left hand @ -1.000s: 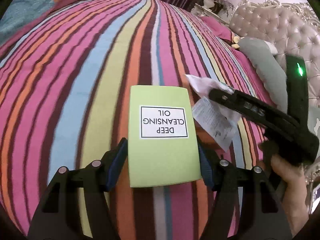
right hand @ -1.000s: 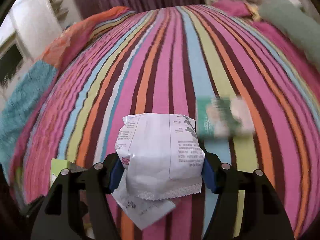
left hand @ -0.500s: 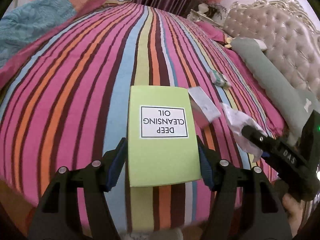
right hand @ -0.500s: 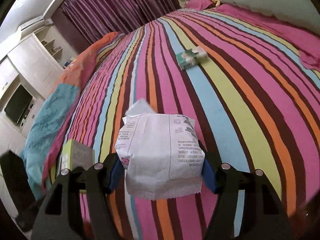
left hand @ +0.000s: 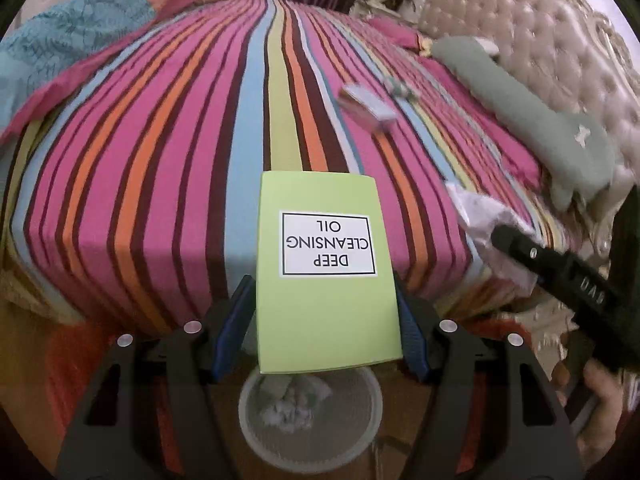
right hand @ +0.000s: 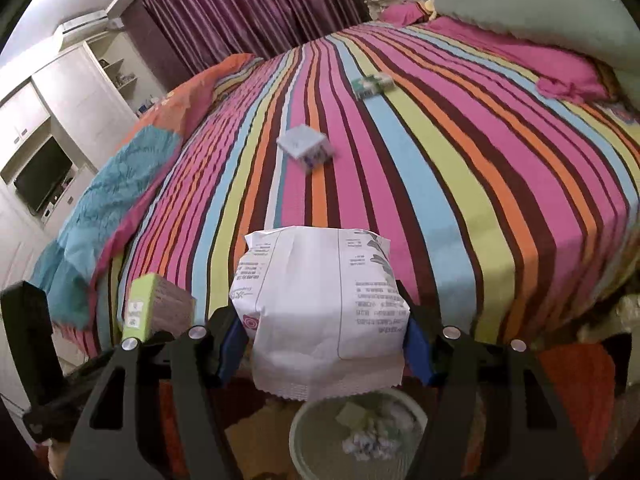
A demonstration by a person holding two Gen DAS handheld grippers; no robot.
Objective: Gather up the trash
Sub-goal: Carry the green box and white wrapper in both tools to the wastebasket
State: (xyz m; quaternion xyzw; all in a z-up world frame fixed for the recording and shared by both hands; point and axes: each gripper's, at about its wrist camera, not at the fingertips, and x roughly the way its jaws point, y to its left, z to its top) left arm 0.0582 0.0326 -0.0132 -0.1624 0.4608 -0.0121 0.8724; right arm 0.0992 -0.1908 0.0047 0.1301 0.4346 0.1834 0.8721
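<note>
My left gripper [left hand: 324,320] is shut on a lime-green box [left hand: 326,272] labelled "Deep Cleansing Oil", held just above a round pale wastebasket [left hand: 256,432] on the floor. My right gripper [right hand: 324,336] is shut on a white printed wrapper [right hand: 320,304], above the same wastebasket [right hand: 304,436], which holds crumpled trash. The right gripper also shows in the left wrist view [left hand: 560,272], and the green box in the right wrist view [right hand: 140,304]. A small pale box [right hand: 306,148] and a green-white packet [right hand: 372,85] lie on the striped bed [right hand: 460,184].
The bed's foot edge [left hand: 120,300] lies just beyond the grippers. A green bolster pillow [left hand: 532,120] and tufted headboard [left hand: 540,32] are at the far right. A blue-orange quilt [right hand: 112,184] lies at the left; white cabinets with a TV [right hand: 44,176] stand beyond.
Both grippers have pulled back from over the bed to past its foot edge, still holding their items. The wastebasket has come into view beneath them.
</note>
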